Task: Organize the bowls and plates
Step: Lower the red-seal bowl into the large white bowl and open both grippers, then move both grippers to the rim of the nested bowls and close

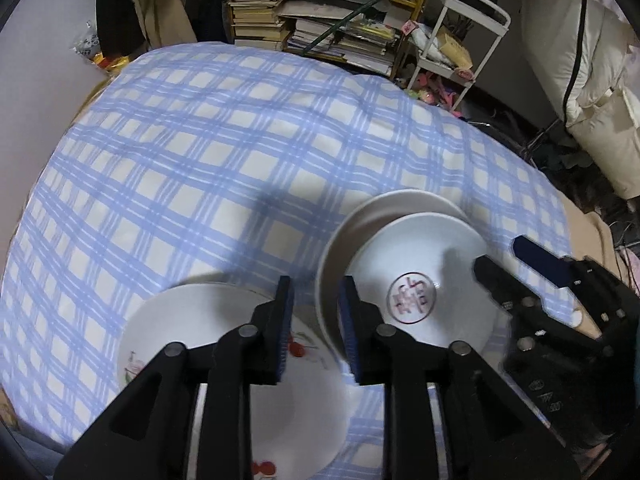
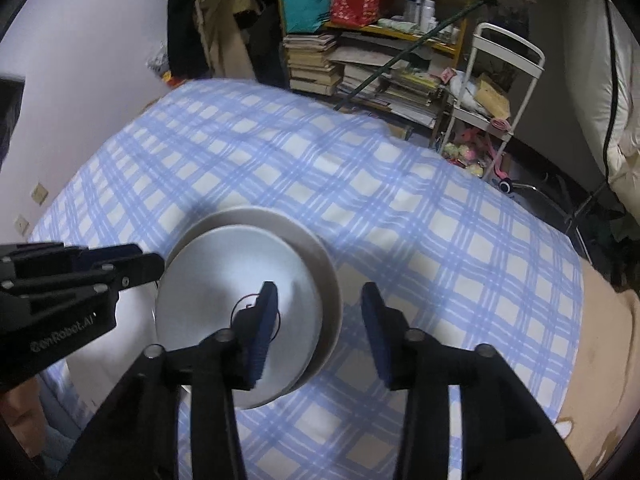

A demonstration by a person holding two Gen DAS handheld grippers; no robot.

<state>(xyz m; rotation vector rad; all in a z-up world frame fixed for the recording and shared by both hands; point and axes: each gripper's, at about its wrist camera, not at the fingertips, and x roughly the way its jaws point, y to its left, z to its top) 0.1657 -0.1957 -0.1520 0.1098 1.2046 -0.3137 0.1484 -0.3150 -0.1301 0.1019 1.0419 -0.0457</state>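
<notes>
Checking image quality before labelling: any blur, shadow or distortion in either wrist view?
Left wrist: strong fisheye bowing of the checked cloth, soft shadow patch on it, motion blur on the flowered plate. Right wrist: same bowing, dark vignette corners, plate stack slightly soft, bright glare at its left.

Inspector A: What are you counting on the checked cloth (image 1: 200, 140)?

Inspector B: I am counting three dishes: one flat plate with cherries (image 1: 224, 360) and two nested white bowls (image 1: 424, 264).

Inspector A: And tools?

Inspector B: I am logging two grippers, left (image 1: 316, 320) and right (image 2: 320, 328).
</notes>
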